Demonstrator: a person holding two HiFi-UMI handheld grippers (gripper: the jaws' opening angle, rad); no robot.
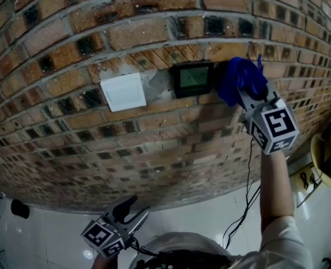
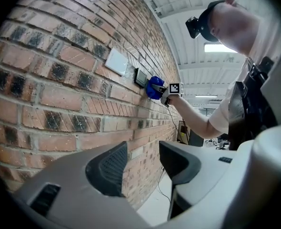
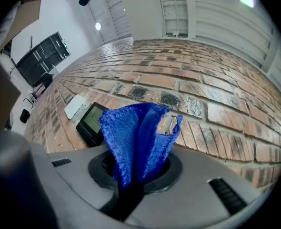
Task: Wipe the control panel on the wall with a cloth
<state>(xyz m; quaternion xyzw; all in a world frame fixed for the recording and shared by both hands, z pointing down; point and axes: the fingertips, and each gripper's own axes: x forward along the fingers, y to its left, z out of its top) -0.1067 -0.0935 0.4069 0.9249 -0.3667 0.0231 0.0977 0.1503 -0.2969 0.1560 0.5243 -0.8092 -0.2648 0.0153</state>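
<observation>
The right gripper (image 1: 248, 93) has its fingers (image 3: 105, 168) closed on a bunched blue cloth (image 1: 241, 78), and the cloth fans out ahead of them. It sits at the right edge of the dark control panel (image 1: 193, 78) on the brick wall (image 1: 70, 32); I cannot tell whether it presses on the panel yet. The panel's screen lies to the left of the cloth, with a white plate (image 1: 123, 91) further left and apart from it. To wipe well, the cloth likely needs to slide left across the whole screen with light, even pressure. Only the soft fold should meet the glass, not the hard finger ends, and the grip should stay firm so the cloth does not slip out. The left gripper (image 1: 127, 209) hangs low near the person, its fingers (image 2: 107, 168) apart and empty, with no part in this step.
</observation>
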